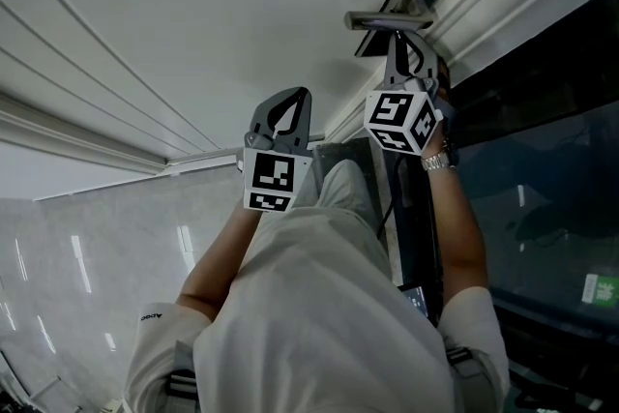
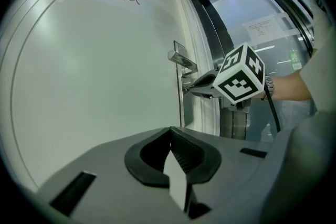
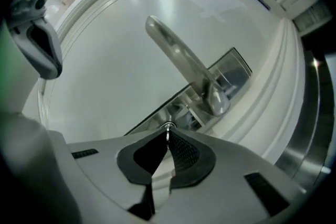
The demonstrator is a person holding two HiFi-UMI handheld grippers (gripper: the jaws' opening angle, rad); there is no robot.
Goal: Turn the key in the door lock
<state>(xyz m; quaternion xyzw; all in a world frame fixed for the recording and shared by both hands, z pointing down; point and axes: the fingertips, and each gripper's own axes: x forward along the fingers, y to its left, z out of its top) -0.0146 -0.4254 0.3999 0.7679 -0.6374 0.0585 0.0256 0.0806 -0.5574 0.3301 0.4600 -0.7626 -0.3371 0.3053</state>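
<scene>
Right gripper [image 3: 168, 131] is pinched shut on the small silver metal key [image 3: 167, 126], which is seated in the brushed steel lock plate [image 3: 157, 113] just under the silver lever handle [image 3: 184, 65] of the white door [image 3: 105, 50]. Key is gripped, and the handle is seen slanted, so the turn is judged under way; completion can't be confirmed. Left gripper [image 2: 170, 134] is closed on nothing and held off the door.

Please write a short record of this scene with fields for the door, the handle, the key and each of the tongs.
Door: white door, metal lock plate
Handle: metal lever handle, above the key
Key: key at the lock plate, seen edge-on
Right tongs: right tongs shut on the key
Left tongs: left tongs shut, empty, apart from the door
</scene>
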